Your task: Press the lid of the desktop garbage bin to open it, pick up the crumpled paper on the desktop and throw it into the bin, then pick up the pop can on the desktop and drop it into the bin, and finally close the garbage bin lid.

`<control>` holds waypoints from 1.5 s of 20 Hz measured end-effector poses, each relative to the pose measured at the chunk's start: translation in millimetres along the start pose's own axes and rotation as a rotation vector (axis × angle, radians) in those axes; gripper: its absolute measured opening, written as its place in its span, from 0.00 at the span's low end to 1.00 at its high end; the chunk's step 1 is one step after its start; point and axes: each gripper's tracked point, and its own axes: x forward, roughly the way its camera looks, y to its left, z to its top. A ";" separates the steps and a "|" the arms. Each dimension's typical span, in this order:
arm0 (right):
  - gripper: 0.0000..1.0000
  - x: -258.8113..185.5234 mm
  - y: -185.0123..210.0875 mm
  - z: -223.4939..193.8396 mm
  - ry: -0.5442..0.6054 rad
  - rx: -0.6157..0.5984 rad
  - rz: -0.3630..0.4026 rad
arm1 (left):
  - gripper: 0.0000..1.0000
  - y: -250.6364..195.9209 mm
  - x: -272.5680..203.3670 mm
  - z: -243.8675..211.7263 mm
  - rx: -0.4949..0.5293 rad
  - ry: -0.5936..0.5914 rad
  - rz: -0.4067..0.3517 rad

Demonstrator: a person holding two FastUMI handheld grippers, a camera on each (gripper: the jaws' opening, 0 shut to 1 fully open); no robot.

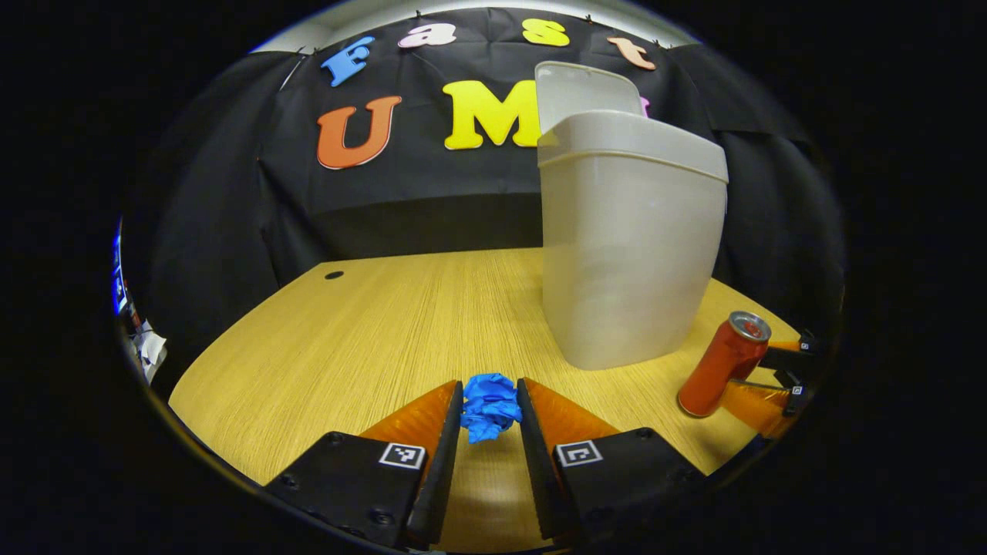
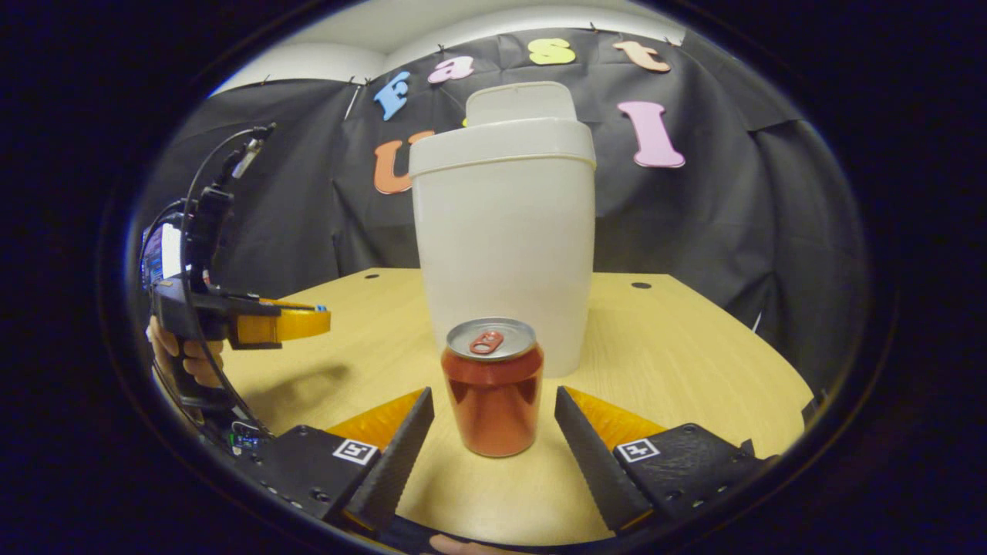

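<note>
Left gripper (image 1: 491, 401): seen at the bottom centre of the left gripper view; both fingers are pressed against the sides of the crumpled paper, so the paper is clamped between the tips.
Crumpled paper (image 1: 490, 406): blue wad, held at the fingertips, low centre of the left gripper view; whether it is lifted off the desktop cannot be told.
Left gripper, far view (image 2: 281, 324): seen side-on at the left edge of the right gripper view, held level above the desktop, pointed toward frame centre; a hand (image 2: 189, 356) is wrapped around its grip below the body, cables are looped above it.
Right gripper (image 2: 493, 420): bottom of the right gripper view; fingers are spread wide, one on each side of the pop can, a gap is left on both sides, no contact is made.
Right gripper, far view (image 1: 775, 378): seen at the lower right edge of the left gripper view, just beside the can.
Pop can (image 2: 493, 387): red, upright on the desktop, tab up, centred between the open fingers, just in front of the bin; at lower right in the left gripper view (image 1: 723, 364).
Garbage bin (image 2: 505, 254): white, upright, centre of the right gripper view; right of centre in the left gripper view (image 1: 628, 247).
Lid (image 2: 520, 102): raised behind the rim, bin is open.
Desktop (image 1: 370, 331): light wood grain, all items are rested on it.
</note>
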 end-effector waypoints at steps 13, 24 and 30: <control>0.79 24.4 7.0 28.6 -0.002 0.045 0.033 | 0.47 14.8 -3.4 31.6 -0.038 -0.087 0.025; 0.79 -26.4 -9.3 159.0 -0.271 -0.045 0.045 | 0.47 17.5 -34.7 91.6 -0.074 -0.193 0.064; 0.78 -50.1 -50.6 210.5 -0.353 -0.045 0.020 | 0.47 11.3 -34.5 145.5 -0.012 -0.222 0.123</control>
